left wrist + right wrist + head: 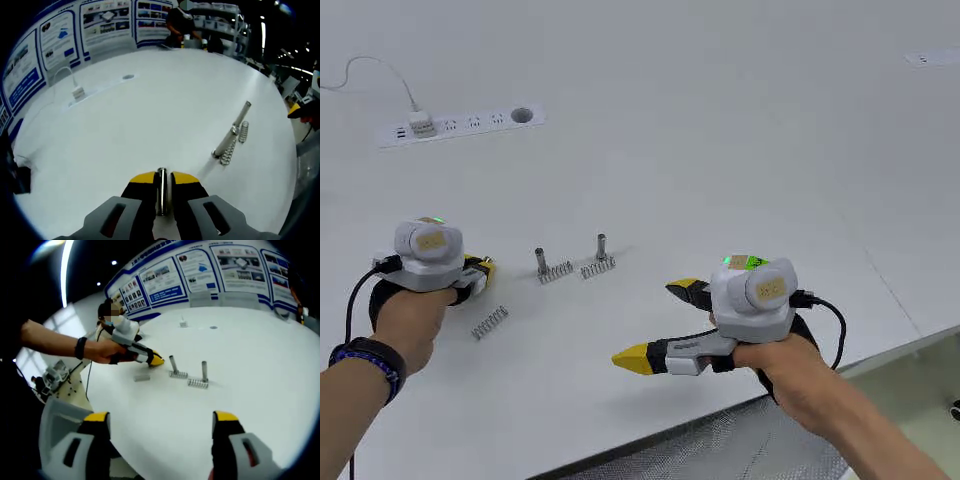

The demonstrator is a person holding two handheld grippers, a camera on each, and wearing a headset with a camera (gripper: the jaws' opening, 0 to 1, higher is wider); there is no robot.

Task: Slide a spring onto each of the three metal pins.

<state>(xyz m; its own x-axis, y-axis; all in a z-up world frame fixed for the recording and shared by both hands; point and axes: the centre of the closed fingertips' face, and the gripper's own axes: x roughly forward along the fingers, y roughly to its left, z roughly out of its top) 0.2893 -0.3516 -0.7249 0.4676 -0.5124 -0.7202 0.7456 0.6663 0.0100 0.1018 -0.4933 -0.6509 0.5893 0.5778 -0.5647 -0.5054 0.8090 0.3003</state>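
A pin (161, 192) was clamped in the left tongs (162, 181), left of two standing pins (541, 260); the right tongs (655, 322) were held apart. Springs (556, 271) were laid beside those pins' bases.

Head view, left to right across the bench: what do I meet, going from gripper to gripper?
Left gripper, shut on a held pin → loose spring → left standing pin → right standing pin → open right gripper. The springs at the standing pins overlap them, so they are left out.
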